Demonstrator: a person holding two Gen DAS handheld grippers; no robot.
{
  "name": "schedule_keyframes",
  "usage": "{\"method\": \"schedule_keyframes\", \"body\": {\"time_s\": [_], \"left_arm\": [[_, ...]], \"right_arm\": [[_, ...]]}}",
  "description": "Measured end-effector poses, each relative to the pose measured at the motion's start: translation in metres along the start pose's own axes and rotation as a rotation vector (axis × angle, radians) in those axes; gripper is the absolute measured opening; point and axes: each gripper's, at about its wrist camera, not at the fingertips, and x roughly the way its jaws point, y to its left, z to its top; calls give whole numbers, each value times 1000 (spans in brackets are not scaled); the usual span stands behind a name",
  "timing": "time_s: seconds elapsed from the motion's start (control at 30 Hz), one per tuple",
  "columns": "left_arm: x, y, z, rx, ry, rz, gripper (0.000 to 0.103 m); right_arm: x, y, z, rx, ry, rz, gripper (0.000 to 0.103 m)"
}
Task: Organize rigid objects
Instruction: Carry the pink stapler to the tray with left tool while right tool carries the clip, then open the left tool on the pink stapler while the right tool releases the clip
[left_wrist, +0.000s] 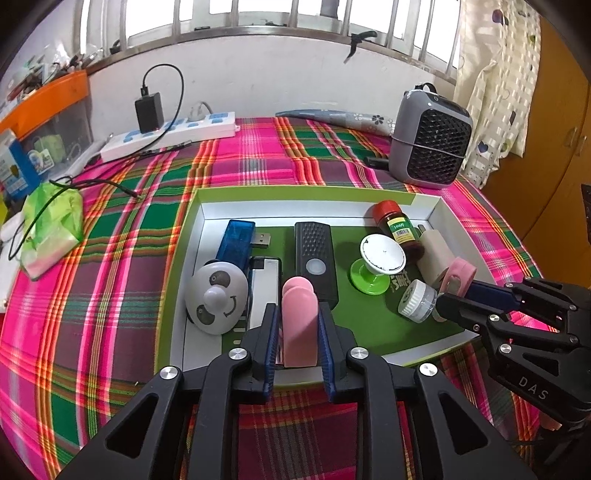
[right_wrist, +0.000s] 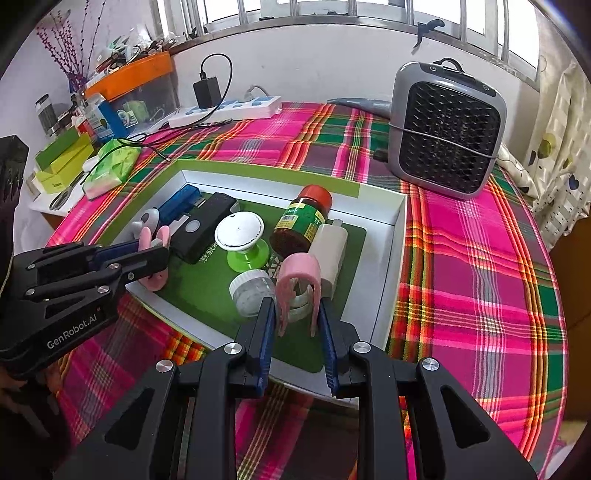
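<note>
Left wrist view, left to right. At left of the green-rimmed tray (left_wrist: 192, 236), a round white panda-face gadget (left_wrist: 216, 297), a blue USB device (left_wrist: 236, 240), a silver lighter (left_wrist: 264, 291), a black remote (left_wrist: 316, 258). Bottom centre: left gripper (left_wrist: 297, 326) angled steeply down over the tray's near rim, blue pads (left_wrist: 271, 336) flanking a pink two-eared piece (left_wrist: 299, 325); pads just beside its sides, whether pressing or barely clear cannot be told. Further right: a white-topped green stand (left_wrist: 380, 258), a red-capped brown bottle (left_wrist: 397, 229), a small clear jar (left_wrist: 419, 301). Right edge: right gripper (left_wrist: 461, 286) reaching in from lower right, closed on a pink clip (left_wrist: 460, 273).

Right wrist view: left gripper (right_wrist: 155, 258) entering from the left edge, the pink eared piece (right_wrist: 157, 258) between its fingers. Bottom centre: right gripper (right_wrist: 297, 314) tilted down, jaws narrow and clamped on both legs of the arched pink clip (right_wrist: 299, 273), above the tray's green floor beside the jar (right_wrist: 251, 291) and a cream plug (right_wrist: 332, 251). Upper right: a grey fan heater (right_wrist: 447, 129) on the plaid cloth (right_wrist: 480, 295).
</note>
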Motion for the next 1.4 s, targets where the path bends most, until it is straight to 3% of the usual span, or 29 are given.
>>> {"method": "schedule_keyframes", "body": {"time_s": [0.4, 0.97, 1.4], "left_arm": [[-9, -1, -2, -4, -12, 4, 31], [-40, -9, -11, -8, -58, 4, 32], [-66, -20, -48, -37, -60, 53, 32]], "right_arm": [[-4, -2, -2, 23, -14, -5, 26], [-29, 2, -10, 44, -63, -28, 32], [-62, 17, -36, 75, -122, -49, 33]]}}
